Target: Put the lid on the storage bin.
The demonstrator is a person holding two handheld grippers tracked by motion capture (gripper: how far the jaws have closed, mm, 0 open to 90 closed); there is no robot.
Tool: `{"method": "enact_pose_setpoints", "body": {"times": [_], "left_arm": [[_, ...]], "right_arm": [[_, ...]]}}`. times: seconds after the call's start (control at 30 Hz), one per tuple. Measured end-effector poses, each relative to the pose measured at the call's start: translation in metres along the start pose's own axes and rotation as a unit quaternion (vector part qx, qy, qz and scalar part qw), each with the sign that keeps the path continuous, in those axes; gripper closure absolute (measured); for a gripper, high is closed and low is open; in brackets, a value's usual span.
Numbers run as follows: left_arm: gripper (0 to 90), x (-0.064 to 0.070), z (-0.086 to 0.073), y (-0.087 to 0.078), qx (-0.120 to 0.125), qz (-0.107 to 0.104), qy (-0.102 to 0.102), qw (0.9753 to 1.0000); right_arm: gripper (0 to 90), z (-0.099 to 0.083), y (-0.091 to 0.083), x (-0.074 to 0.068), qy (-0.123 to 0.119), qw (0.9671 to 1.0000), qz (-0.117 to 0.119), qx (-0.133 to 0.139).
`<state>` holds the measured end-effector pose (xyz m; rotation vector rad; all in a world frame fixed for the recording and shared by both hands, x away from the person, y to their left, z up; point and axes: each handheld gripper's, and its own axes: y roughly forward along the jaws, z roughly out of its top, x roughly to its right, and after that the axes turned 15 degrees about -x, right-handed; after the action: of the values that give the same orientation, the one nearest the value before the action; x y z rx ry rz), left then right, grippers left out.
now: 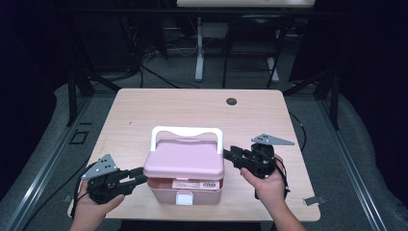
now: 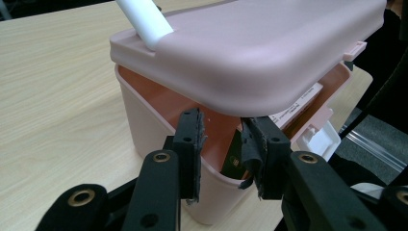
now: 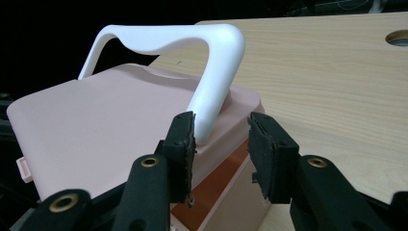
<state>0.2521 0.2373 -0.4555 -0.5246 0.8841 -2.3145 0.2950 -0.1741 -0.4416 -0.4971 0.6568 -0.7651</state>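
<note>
Pink box [image 1: 185,185] near edge of table [image 1: 144,110], lid [image 1: 185,161] half raised. Left hand-held gripper [image 2: 222,144] and right hand-held gripper [image 3: 221,144] both spread, flanking lid. Risk: lid slipping shut, box sliding off.

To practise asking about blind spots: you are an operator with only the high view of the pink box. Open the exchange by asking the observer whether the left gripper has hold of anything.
Observer: No. The left gripper is open, jaws either side of the box rim, just under the raised lid.
Operator: And the right one?
Observer: The right gripper is open too, at the foot of the handle, not clamping it.
Operator: Anything inside by the left jaws?
Observer: A dark item stands against the inner wall; I cannot tell what it is.
</note>
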Motion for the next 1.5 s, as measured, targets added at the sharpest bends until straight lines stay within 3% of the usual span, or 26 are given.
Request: {"method": "enact_pose_setpoints", "body": {"times": [0.6, 1.23, 1.5], "left_arm": [[68.3, -0.001, -0.010, 0.002, -0.001, -0.006, -0.011, 0.9999], [69.5, -0.006, -0.018, 0.002, -0.015, 0.005, -0.019, 0.9997], [70.3, -0.008, -0.019, 0.000, -0.009, 0.004, -0.027, 0.9996]], "right_arm": [[61.4, -0.001, 0.000, 0.001, 0.004, 1.0000, 0.001, -0.002], [61.3, -0.002, -0.001, 0.004, 0.010, 1.0000, 0.000, 0.000], [61.3, -0.002, -0.001, 0.004, 0.011, 0.9999, 0.000, 0.000]]}}
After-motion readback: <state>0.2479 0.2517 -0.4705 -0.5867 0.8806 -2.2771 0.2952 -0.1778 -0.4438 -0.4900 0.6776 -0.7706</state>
